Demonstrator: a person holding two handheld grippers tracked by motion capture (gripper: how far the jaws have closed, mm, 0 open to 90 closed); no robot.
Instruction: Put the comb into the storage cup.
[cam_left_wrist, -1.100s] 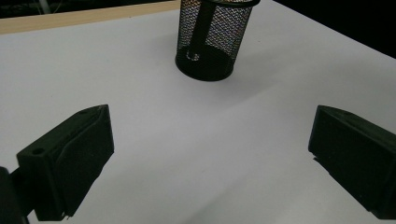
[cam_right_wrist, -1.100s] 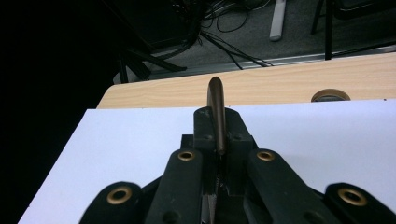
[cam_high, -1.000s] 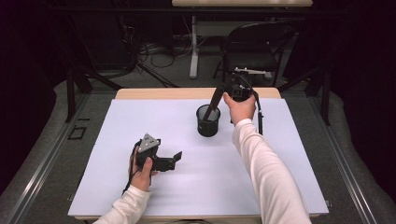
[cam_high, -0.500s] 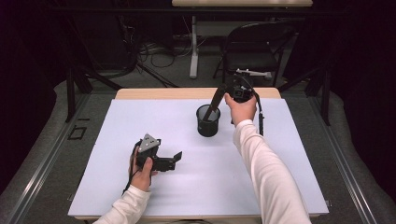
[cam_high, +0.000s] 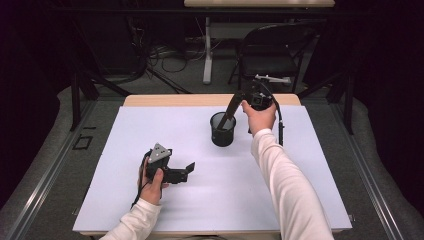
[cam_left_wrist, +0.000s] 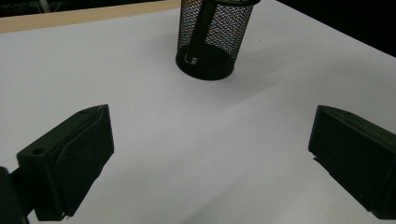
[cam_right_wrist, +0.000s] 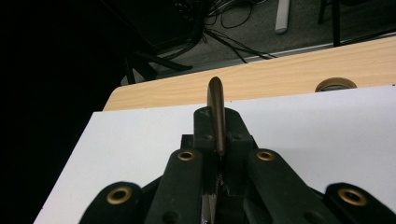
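Slim dark pen (cam_right_wrist: 216, 114), rounded brownish tip — clamped in right gripper (cam_right_wrist: 217, 156); left gripper (cam_left_wrist: 205, 154) wide open, empty.

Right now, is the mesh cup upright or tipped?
Upright: the mesh cup stands on its base on the white table, a dark stick leaning inside.

No visible change between frames.
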